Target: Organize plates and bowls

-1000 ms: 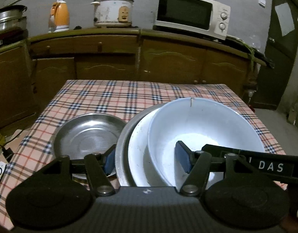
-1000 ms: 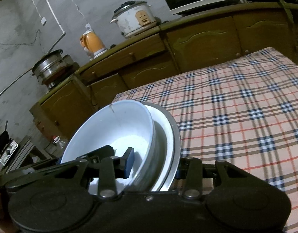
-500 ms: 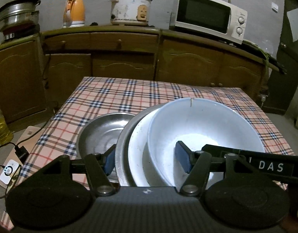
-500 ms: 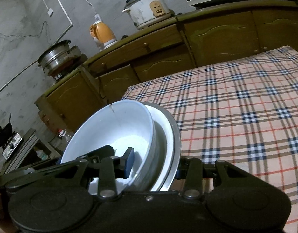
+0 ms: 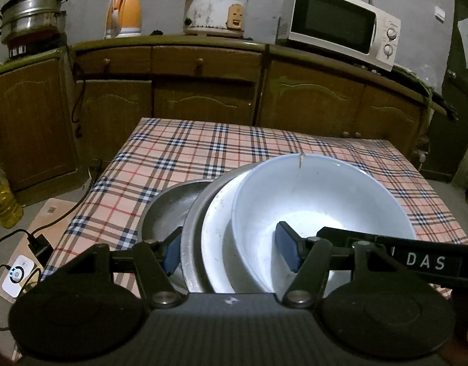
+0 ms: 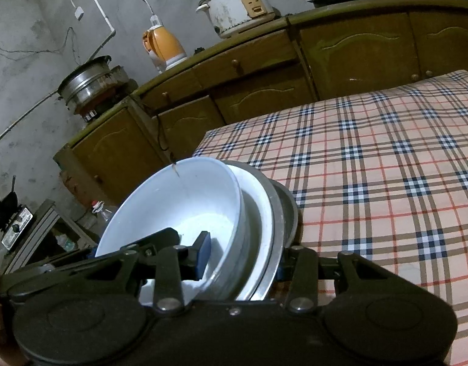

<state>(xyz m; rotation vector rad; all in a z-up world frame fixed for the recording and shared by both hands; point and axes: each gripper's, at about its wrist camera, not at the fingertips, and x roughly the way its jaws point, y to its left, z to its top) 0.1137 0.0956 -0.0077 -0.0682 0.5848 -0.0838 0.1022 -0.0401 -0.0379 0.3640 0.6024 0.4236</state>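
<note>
We are looking along two hand-held grippers at a table [image 5: 203, 146] draped in a checked cloth, filling the middle of both views.

Behind it, wooden cabinets [image 5: 203, 91] are running across the upper half of the left wrist view. On their counter are sitting a white microwave [image 5: 340, 24] at upper right, a rice cooker [image 5: 215, 9] at top centre, an orange kettle [image 5: 124, 12] at upper left, and a steel pot [image 5: 32, 15] at the far upper left.

In the lower centre of both views we are holding a nested stack. A cracked white bowl [image 5: 319, 207] is sitting in a white plate [image 5: 218, 238], which is sitting in a steel plate [image 5: 194, 231].

The left gripper [image 5: 230, 253] is closed on the stack's near edge, partly spread, one blue pad outside the steel plate and one inside the bowl. The right gripper [image 6: 243, 262] is clamping the same stack from the other side, narrower, with one pad in the bowl; its outer pad is mostly hidden behind the rim.

A second steel dish [image 5: 166, 210] is showing at lower left of the stack, just behind it; whether it is resting on the cloth or held with the stack we cannot tell.

We judge the sorting mostly done: the pieces are nested and only setting them down remains. The cloth beyond is offering room. On the floor at lower left, an oil bottle [image 5: 1, 201] and a corded charger [image 5: 17, 274] are lying clear of the table.
</note>
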